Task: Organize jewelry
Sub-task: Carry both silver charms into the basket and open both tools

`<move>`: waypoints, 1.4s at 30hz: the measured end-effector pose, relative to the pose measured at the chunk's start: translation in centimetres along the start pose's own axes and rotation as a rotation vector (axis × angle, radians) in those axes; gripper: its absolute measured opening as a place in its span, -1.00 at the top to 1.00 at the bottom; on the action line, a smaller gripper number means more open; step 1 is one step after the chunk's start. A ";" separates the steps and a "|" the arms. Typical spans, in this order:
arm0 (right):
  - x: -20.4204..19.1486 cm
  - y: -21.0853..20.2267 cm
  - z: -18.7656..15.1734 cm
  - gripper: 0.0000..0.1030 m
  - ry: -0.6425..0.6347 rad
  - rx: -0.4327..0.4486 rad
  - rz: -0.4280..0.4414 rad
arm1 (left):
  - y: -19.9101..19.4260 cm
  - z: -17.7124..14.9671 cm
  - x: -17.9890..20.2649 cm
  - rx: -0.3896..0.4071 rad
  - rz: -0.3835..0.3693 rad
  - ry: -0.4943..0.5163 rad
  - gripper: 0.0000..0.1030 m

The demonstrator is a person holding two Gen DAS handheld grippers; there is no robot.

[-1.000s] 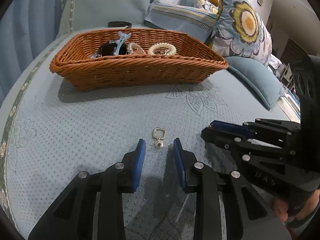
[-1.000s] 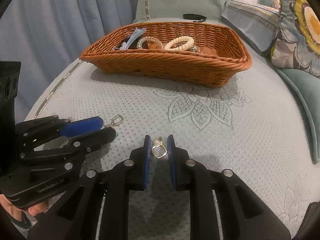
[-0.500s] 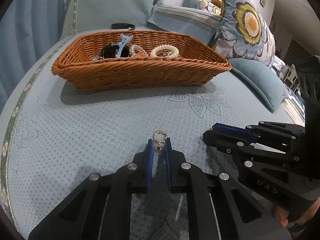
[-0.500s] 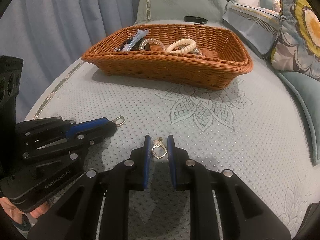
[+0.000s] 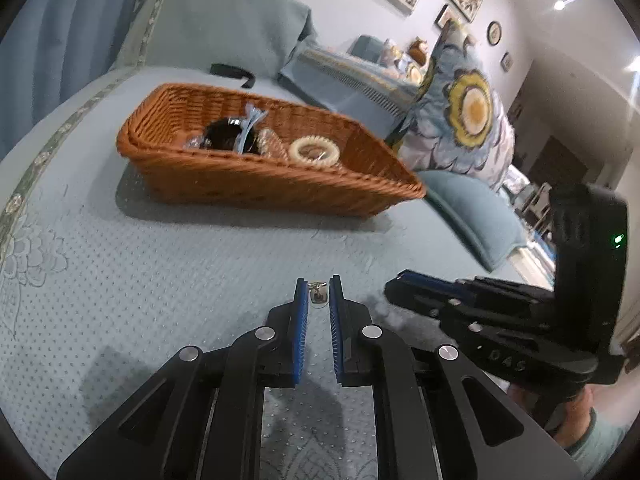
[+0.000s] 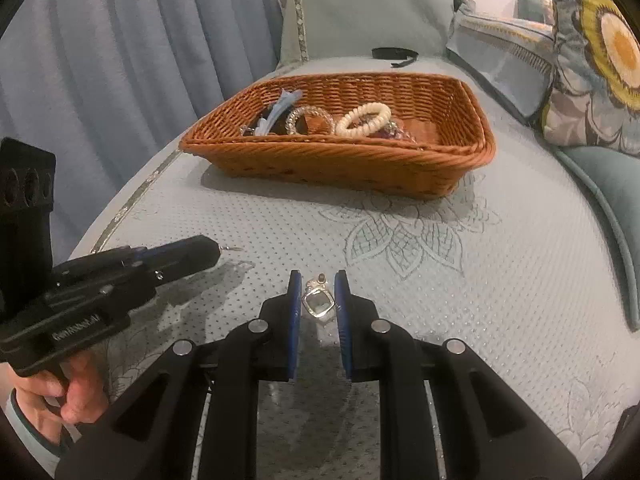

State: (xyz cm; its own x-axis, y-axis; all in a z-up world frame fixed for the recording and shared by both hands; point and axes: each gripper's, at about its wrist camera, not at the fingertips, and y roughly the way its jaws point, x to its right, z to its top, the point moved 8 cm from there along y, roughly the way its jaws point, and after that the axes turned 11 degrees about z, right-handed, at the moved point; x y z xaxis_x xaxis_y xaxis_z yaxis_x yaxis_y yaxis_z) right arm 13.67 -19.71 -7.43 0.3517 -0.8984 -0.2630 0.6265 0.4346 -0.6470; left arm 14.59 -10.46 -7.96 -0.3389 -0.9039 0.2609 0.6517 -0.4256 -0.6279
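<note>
My left gripper is shut on a small silver earring and holds it above the bed. My right gripper is shut on a second silver earring with a square frame, also lifted off the bed. The wicker basket stands ahead in the left wrist view and holds a cream bead bracelet, a blue hair clip and other jewelry. The basket shows in the right wrist view too. Each gripper appears in the other's view, the left gripper and the right gripper.
The blue-grey quilted bedspread lies under everything. Floral and teal pillows lean at the right. A black band lies behind the basket. A curtain hangs at the left.
My left gripper closed on the earring and has lifted it off the bed, tilting toward the basket. My right gripper has risen too, holding its earring throughout.
</note>
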 end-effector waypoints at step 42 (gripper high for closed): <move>4.2 2.1 17.0 0.72 0.017 0.134 -0.026 | 3.7 13.7 -0.1 0.198 0.151 0.061 0.83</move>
State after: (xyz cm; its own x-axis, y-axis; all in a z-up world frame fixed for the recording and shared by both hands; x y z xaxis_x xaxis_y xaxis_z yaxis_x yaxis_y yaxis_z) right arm 28.27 -21.48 2.25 0.3228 -0.9100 -0.2602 0.7229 0.4145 -0.5528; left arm 26.33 -12.55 -0.28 -0.2642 -0.9561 0.1268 0.8160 -0.2917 -0.4990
